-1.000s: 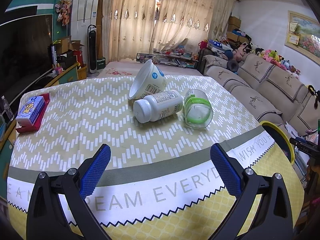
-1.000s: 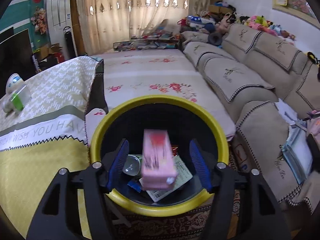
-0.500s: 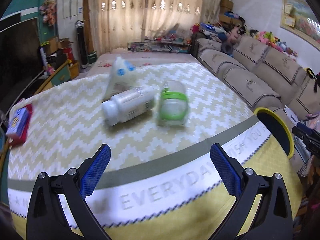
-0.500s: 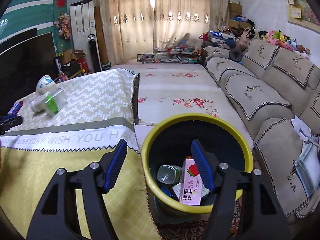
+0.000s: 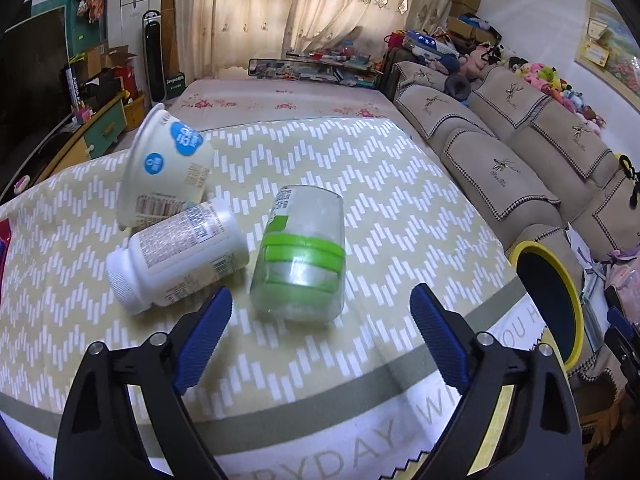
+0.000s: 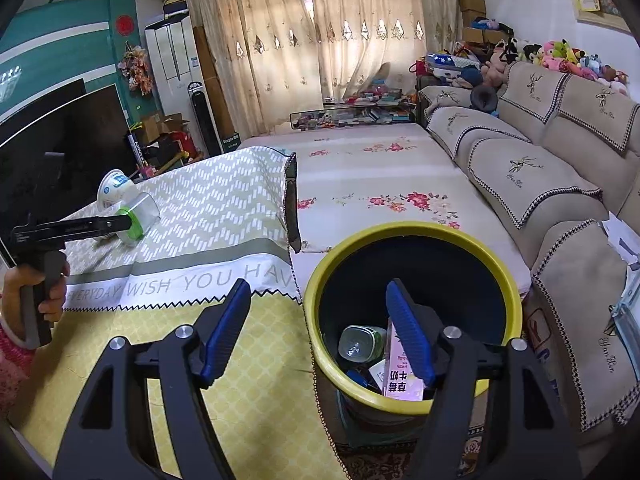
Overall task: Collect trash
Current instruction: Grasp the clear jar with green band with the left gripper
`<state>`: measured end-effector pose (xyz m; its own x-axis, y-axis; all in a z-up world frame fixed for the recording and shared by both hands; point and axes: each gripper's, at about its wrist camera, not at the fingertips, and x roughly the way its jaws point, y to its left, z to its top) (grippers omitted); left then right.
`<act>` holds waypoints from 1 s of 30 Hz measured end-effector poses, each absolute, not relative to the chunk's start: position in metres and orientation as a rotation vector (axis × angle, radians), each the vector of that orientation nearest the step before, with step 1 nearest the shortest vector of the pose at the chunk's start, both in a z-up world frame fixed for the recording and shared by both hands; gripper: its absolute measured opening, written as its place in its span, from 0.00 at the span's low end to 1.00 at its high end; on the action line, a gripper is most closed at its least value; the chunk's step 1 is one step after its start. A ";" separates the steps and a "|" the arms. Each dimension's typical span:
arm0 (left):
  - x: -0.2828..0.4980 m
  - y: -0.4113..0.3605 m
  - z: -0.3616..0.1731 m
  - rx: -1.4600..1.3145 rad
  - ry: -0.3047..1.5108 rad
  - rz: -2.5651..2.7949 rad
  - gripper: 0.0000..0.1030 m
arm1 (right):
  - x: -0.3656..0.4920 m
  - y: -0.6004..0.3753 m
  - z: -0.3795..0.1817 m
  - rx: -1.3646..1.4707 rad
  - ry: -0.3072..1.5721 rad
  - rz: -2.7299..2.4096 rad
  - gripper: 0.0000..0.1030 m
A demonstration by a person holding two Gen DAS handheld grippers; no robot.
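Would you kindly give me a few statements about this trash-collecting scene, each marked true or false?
1. The clear cup with green bands lies on its side on the table. True.
2. The left tool grips the white bottle. False: nothing is between its pads; its jaws are closing.
3. The yellow-rimmed bin already holds a pink carton. True.
4. The right tool carries a can. False: it is empty above the bin.
5. The white tub stands upright. False: it is tipped over, behind the bottle.
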<state>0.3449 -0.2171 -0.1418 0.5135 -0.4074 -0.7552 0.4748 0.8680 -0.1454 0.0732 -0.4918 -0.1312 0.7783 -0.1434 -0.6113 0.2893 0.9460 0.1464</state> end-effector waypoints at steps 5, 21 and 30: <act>0.356 -0.226 -0.145 0.111 0.896 -0.525 0.77 | 0.074 -0.491 -0.133 0.250 0.645 -0.221 0.65; 0.379 -0.240 -0.160 0.150 0.943 -0.484 0.53 | 0.079 -0.486 -0.135 0.242 0.660 -0.202 0.65; 0.375 -0.243 -0.163 0.179 0.932 -0.472 0.49 | 0.080 -0.486 -0.137 0.245 0.664 -0.195 0.65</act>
